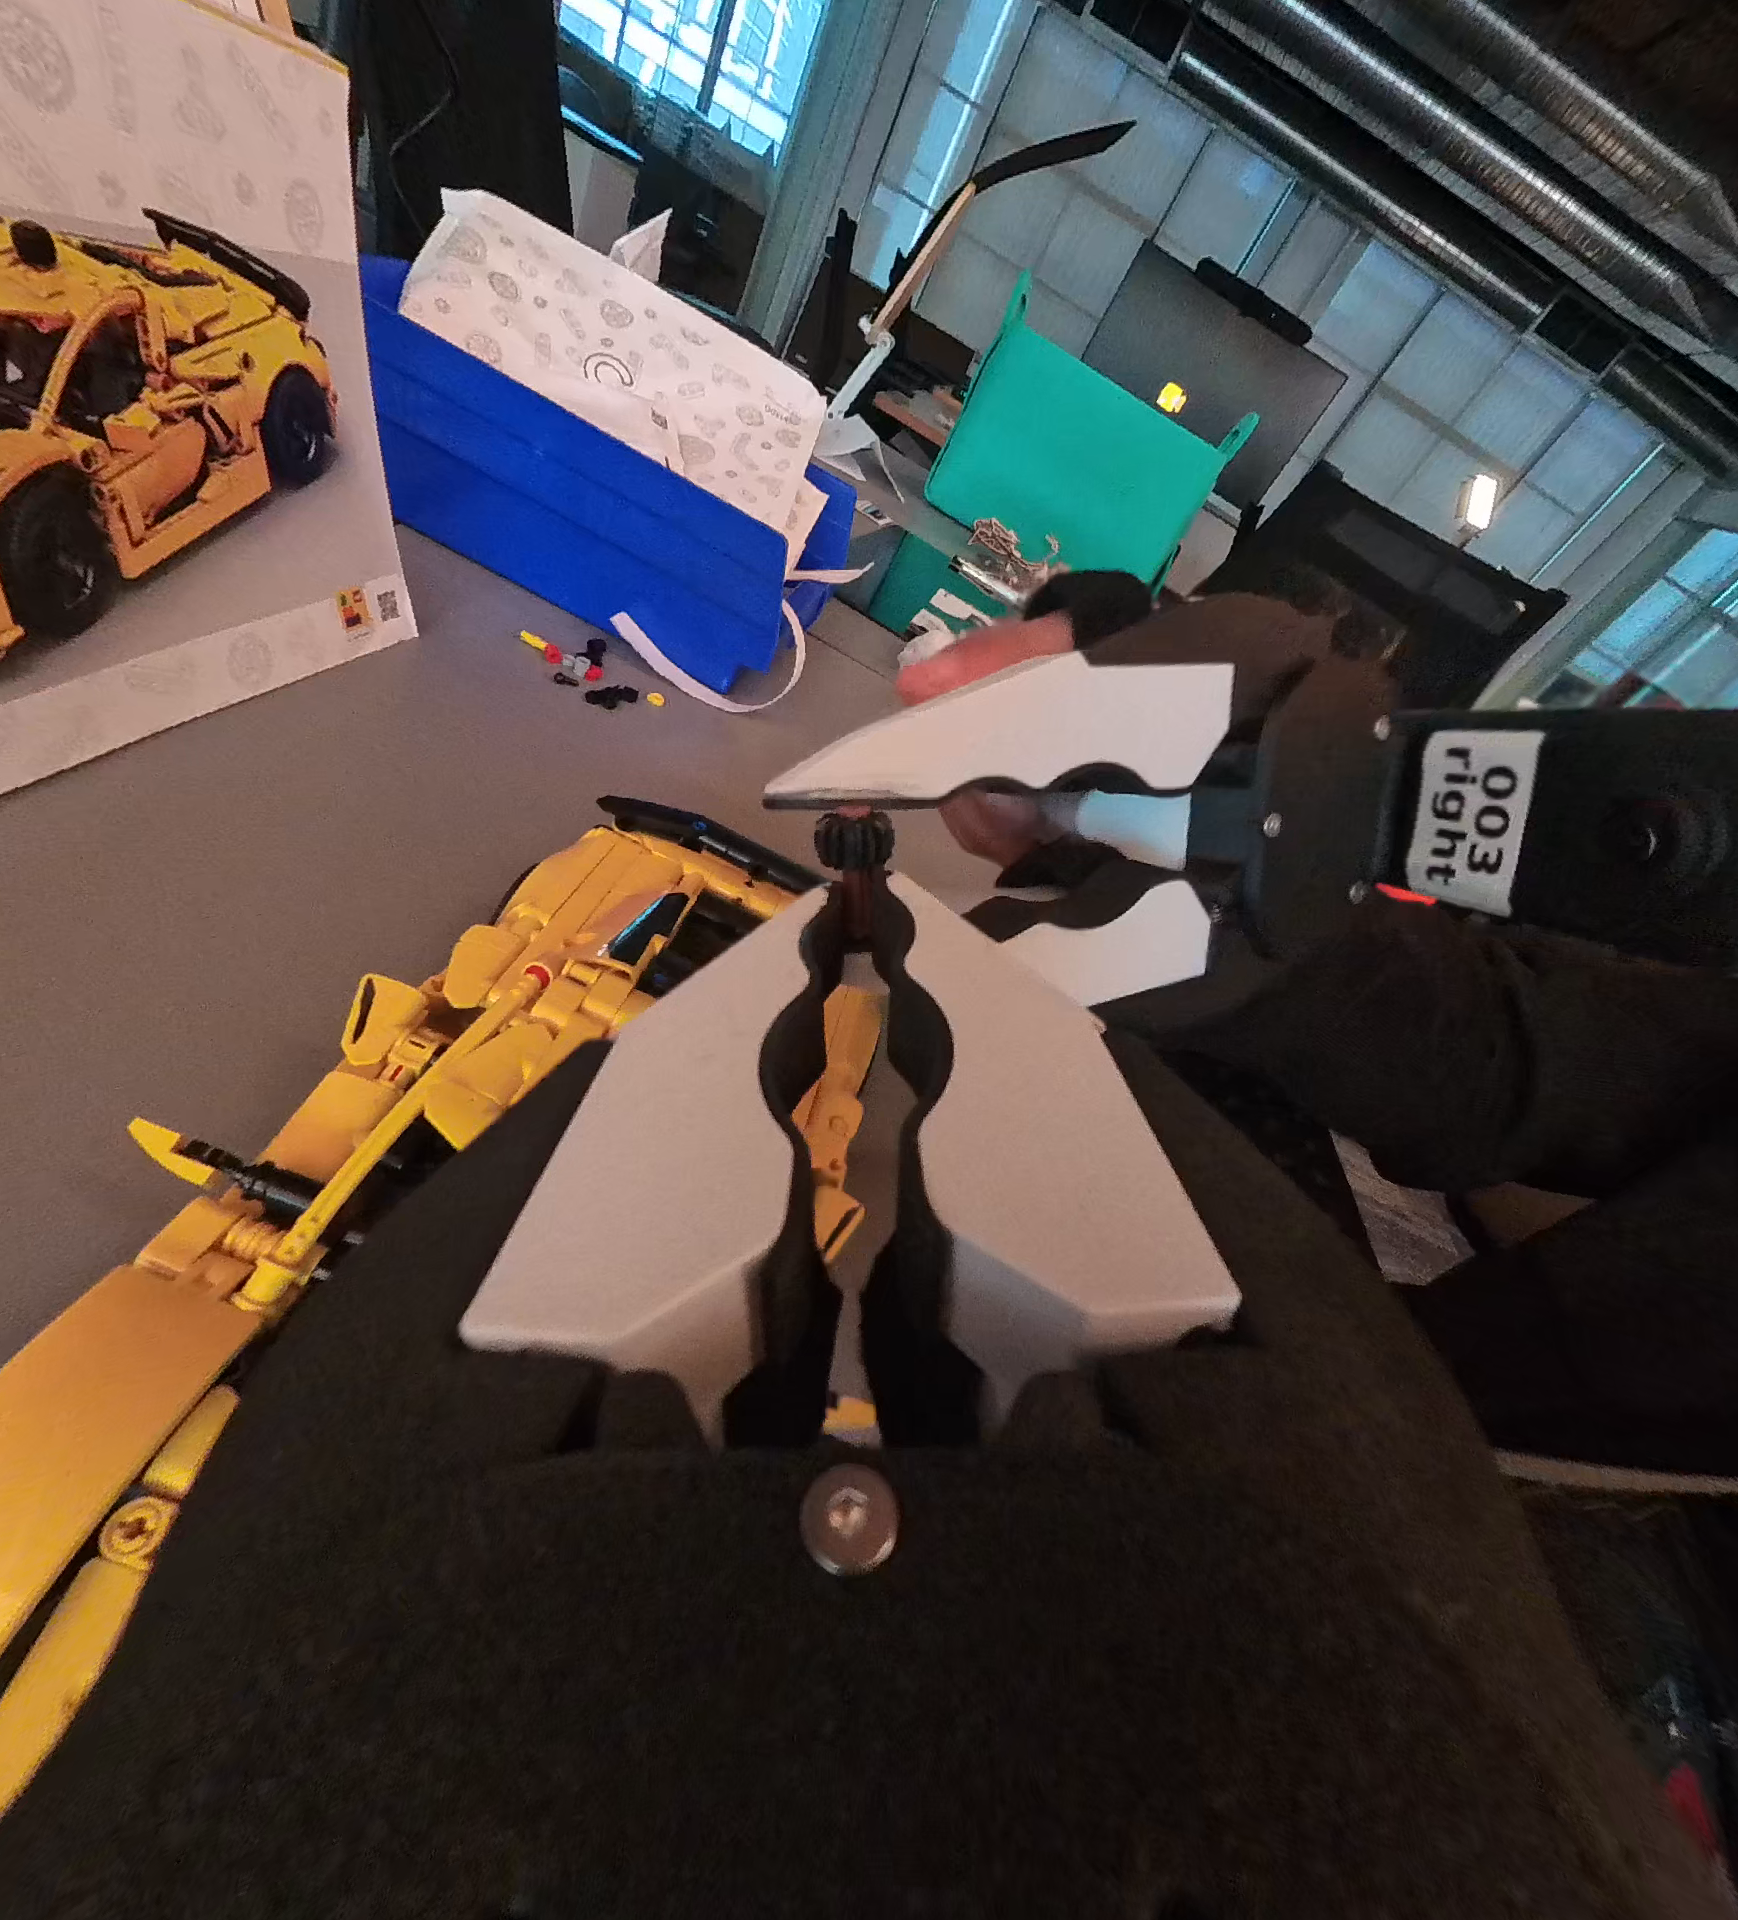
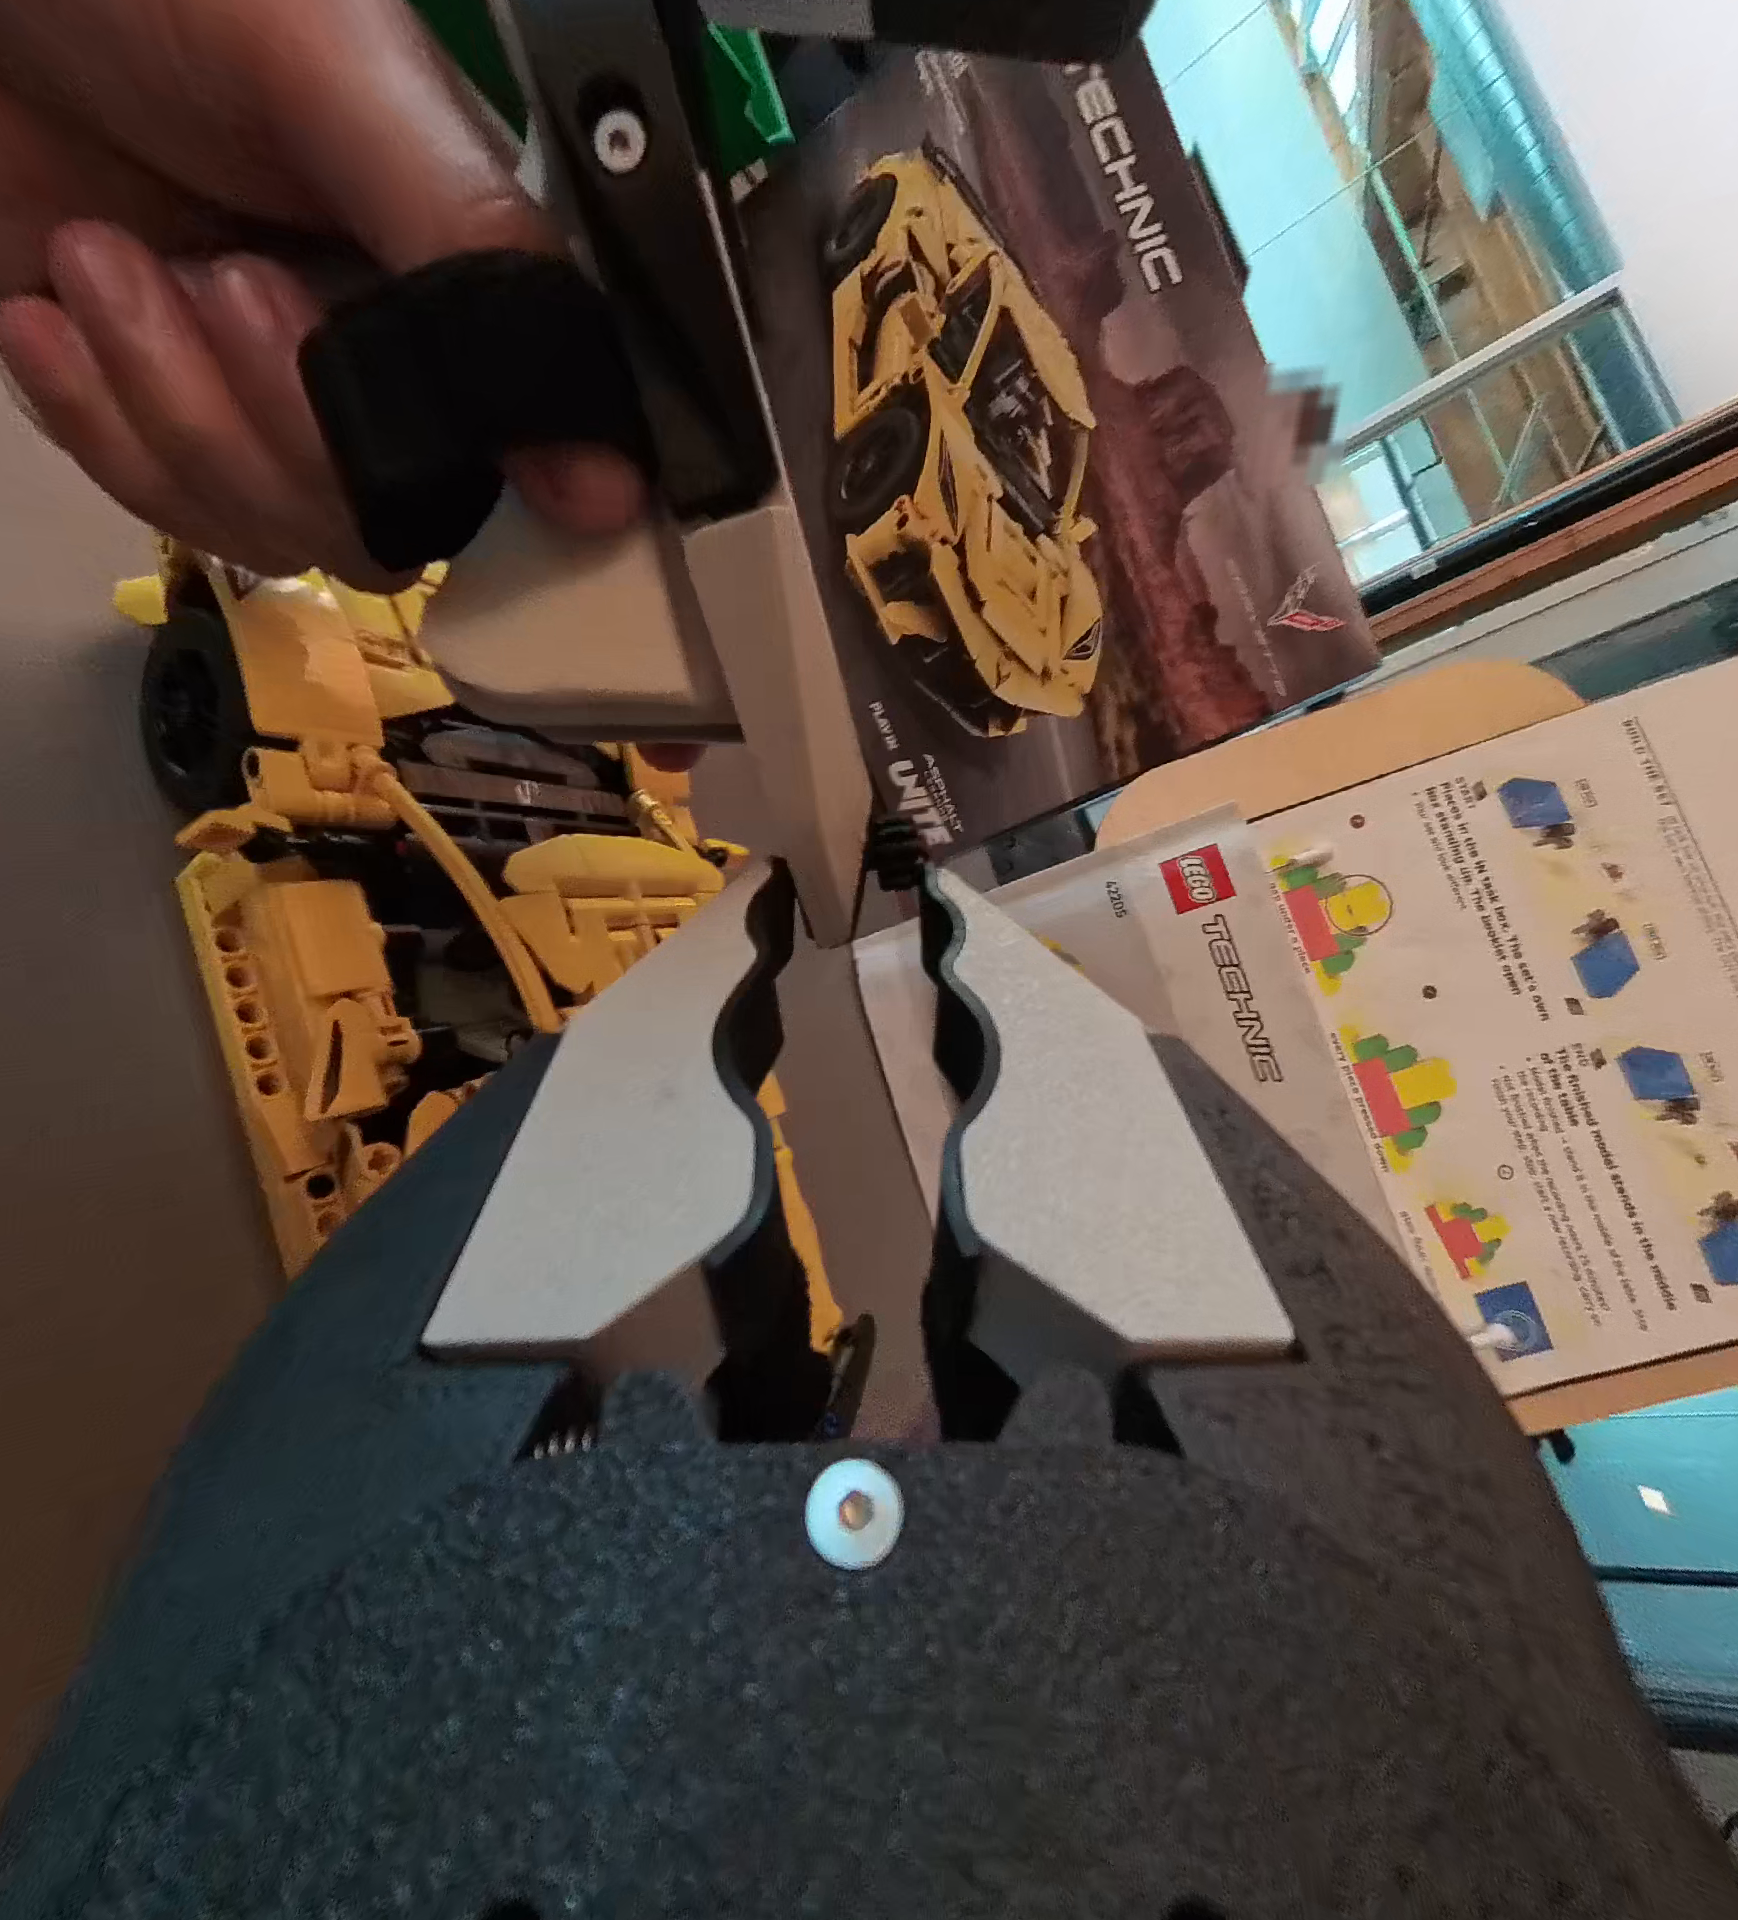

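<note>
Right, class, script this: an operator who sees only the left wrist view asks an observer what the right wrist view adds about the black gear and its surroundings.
Operator: What lies between the right gripper's fingers?
Observer: The right gripper stands open, with one finger of the left gripper between its fingers and the black gear beside its right-hand fingertip.
Operator: Anything beyond it?
Observer: An instruction booklet partly covers a printed sheet.
</note>
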`<state>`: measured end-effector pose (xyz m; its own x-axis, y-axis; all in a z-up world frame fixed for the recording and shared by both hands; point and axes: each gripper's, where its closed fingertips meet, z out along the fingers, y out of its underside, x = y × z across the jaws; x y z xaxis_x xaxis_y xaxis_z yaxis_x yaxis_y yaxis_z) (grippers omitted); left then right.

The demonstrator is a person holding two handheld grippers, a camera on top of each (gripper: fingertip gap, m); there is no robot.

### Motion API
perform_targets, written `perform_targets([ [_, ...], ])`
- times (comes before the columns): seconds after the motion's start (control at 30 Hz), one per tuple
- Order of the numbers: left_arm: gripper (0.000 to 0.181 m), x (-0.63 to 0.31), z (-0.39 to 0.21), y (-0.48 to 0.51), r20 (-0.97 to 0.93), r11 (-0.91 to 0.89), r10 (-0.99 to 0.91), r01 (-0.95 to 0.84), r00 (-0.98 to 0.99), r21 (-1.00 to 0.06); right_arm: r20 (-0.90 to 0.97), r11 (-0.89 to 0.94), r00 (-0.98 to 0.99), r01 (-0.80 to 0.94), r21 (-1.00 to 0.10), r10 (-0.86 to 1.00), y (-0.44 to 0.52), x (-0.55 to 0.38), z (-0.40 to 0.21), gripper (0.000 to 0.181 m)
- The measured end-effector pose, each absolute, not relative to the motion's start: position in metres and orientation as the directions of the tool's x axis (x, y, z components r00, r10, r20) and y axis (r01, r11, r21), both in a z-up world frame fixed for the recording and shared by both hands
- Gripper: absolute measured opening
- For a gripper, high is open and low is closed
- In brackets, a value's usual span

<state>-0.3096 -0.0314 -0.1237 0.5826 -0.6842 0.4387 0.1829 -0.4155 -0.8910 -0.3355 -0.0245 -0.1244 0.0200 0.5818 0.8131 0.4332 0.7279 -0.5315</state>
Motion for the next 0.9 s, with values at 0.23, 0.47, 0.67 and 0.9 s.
perform_targets([
  [0.23, 0.003, -0.309, -0.13, -0.03, 0.435, -0.433, -0.668, 0.159, 0.604, -0.887, 0.84, 0.754, -0.032, 0.46, -0.468, 0.541, -0.022, -0.334, -0.131, 0.02],
  [0.47, 0.004, -0.31, -0.133, -0.029, 0.438, -0.44, -0.659, 0.159, 0.611, -0.884, 0.837, 0.754, -0.041, 0.459, -0.469, 0.546, -0.02, -0.335, -0.135, 0.018],
  [0.67, 0.004, -0.314, -0.134, -0.027, 0.399, -0.423, -0.654, 0.127, 0.642, -0.897, 0.681, 0.628, -0.045, 0.435, -0.646, 0.731, -0.021, -0.334, -0.14, 0.019],
  [0.9, 0.003, -0.334, -0.133, -0.02, -0.091, -0.116, -0.6, -0.199, 0.795, -0.973, 0.044, 0.077, -0.106, 0.333, -0.94, 0.993, -0.021, -0.323, -0.133, 0.019],
])
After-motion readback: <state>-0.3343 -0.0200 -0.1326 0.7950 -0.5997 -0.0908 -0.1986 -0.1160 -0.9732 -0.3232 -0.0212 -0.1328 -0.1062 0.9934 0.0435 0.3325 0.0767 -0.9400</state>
